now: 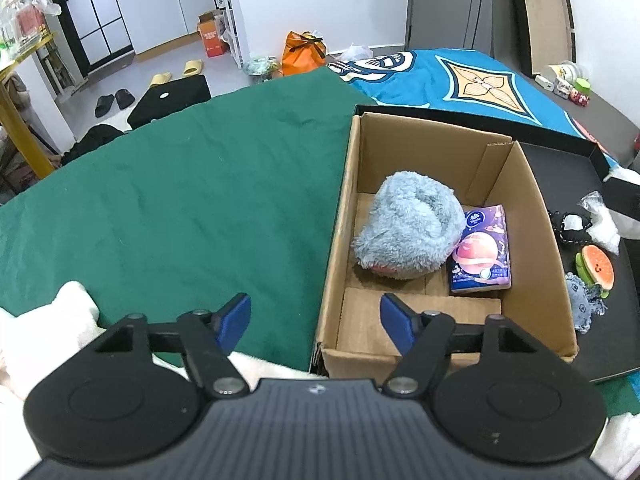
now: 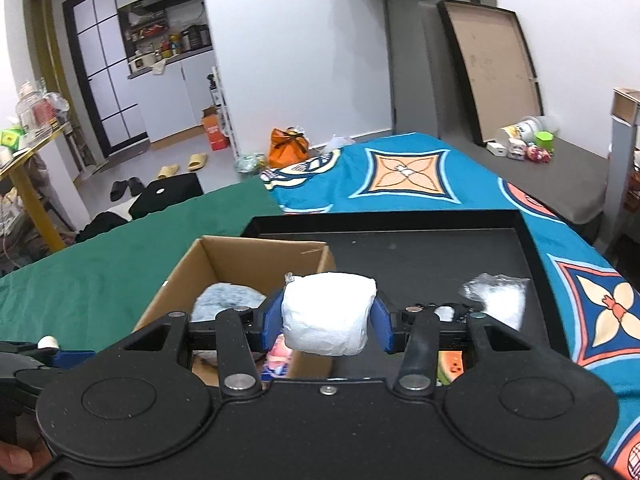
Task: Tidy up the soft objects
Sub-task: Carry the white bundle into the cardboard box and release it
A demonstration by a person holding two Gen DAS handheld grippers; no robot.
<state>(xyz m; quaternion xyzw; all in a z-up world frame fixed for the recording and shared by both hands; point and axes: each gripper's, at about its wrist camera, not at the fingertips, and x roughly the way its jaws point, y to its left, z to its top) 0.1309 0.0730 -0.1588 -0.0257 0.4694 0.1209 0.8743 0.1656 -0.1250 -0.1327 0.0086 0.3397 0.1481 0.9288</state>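
A cardboard box (image 1: 348, 184) stands in a black tray (image 1: 568, 168) and holds a fluffy blue plush (image 1: 408, 228) and a purple tissue pack (image 1: 482, 252). My left gripper (image 1: 316, 322) is open and empty, over the box's near left corner. My right gripper (image 2: 325, 322) is shut on a white wrapped soft bundle (image 2: 328, 312), held above the right wall of the box (image 2: 256, 258). The blue plush (image 2: 228, 300) shows in the box below. On the tray right of the box lie a watermelon plush (image 1: 596, 266), a black-and-white toy (image 1: 568, 224), a blue fabric piece (image 1: 584, 304) and a clear bag (image 1: 604, 220).
The tray sits on a bed with a green cloth (image 1: 180, 200) and a blue patterned cover (image 2: 408, 176). A white fluffy blanket (image 1: 48, 328) lies at the near left. A clear bag (image 2: 500, 296) lies on the tray (image 2: 400, 240). Small items (image 2: 524, 144) line the far grey ledge.
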